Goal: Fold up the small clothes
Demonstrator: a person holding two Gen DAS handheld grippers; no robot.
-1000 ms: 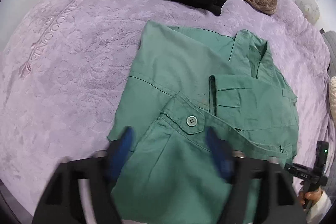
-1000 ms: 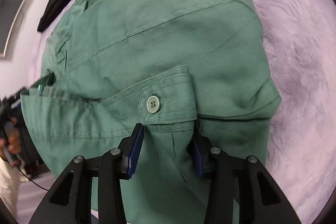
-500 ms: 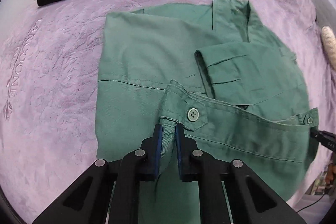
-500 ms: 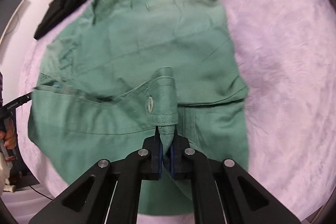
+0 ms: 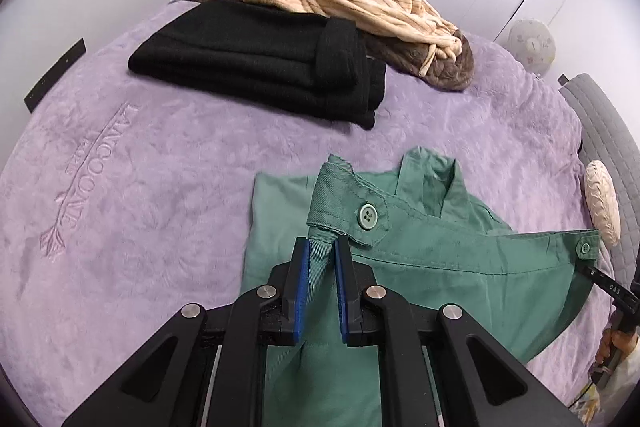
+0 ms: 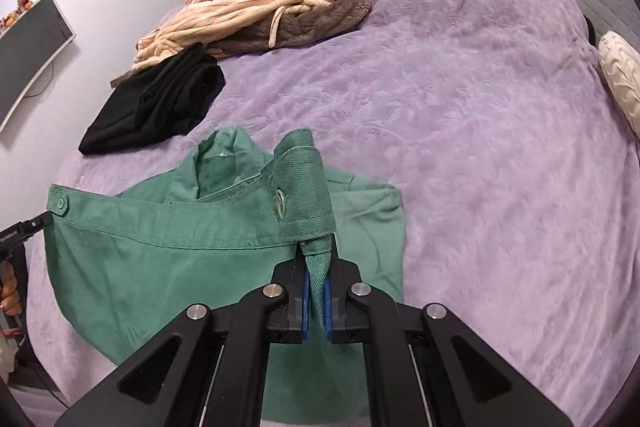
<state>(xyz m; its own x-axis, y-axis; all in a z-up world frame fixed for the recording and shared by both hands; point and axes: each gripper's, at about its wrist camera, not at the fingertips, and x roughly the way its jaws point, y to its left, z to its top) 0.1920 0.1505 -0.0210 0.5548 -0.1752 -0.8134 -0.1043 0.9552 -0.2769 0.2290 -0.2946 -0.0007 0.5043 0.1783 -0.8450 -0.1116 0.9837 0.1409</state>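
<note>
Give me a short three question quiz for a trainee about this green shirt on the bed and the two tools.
1. True or false: both tools are clamped on the green shirt.
2. Which garment lies folded beyond the shirt: A) black garment, B) white towel, C) blue jeans?
3. Fill in: the bed cover is ____ in colour.

Key: 1 true, the left tool and the right tool each pinch a buttoned cuff. 2 A. 3 purple.
</note>
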